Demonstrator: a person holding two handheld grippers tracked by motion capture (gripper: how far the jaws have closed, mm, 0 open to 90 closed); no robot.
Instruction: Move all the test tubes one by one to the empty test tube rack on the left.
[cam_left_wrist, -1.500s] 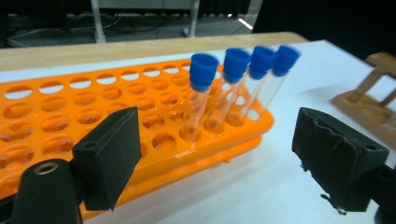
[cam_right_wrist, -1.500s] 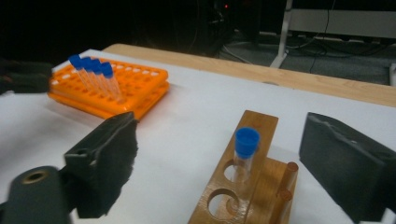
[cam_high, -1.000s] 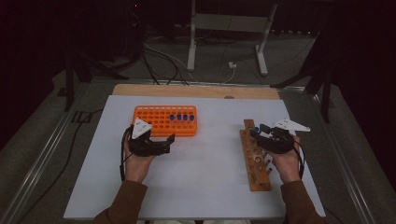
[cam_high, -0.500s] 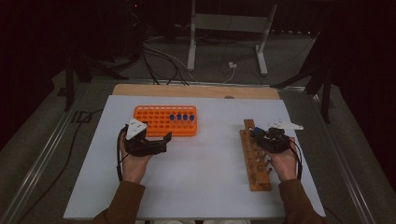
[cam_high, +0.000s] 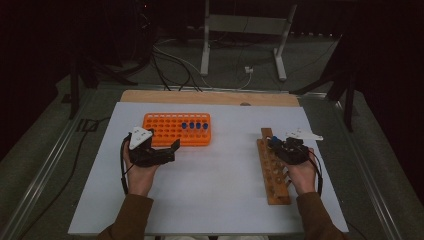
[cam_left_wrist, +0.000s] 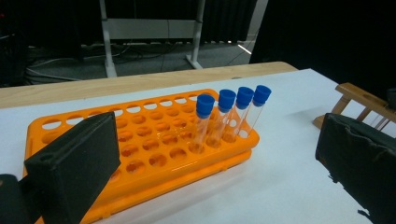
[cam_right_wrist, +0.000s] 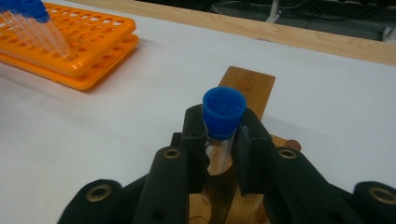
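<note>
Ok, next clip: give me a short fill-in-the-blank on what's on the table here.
1. The right gripper is shut on a test tube with a ____ cap.
2. That tube stands in the ____ rack.
3. The orange rack holds ____ capped tubes.
4. The left gripper has its jaws ____.

Missing: blue; wooden; four; open

Right gripper (cam_right_wrist: 223, 140) fingers just closed, clamped; left gripper (cam_high: 165, 150) fingers spread wide, level.

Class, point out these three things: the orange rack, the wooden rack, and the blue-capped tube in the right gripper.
orange rack (cam_left_wrist: 154, 140), left gripper view, top plate.
wooden rack (cam_high: 276, 192), high view, near end.
blue-capped tube (cam_right_wrist: 224, 111), right gripper view, cap.
</note>
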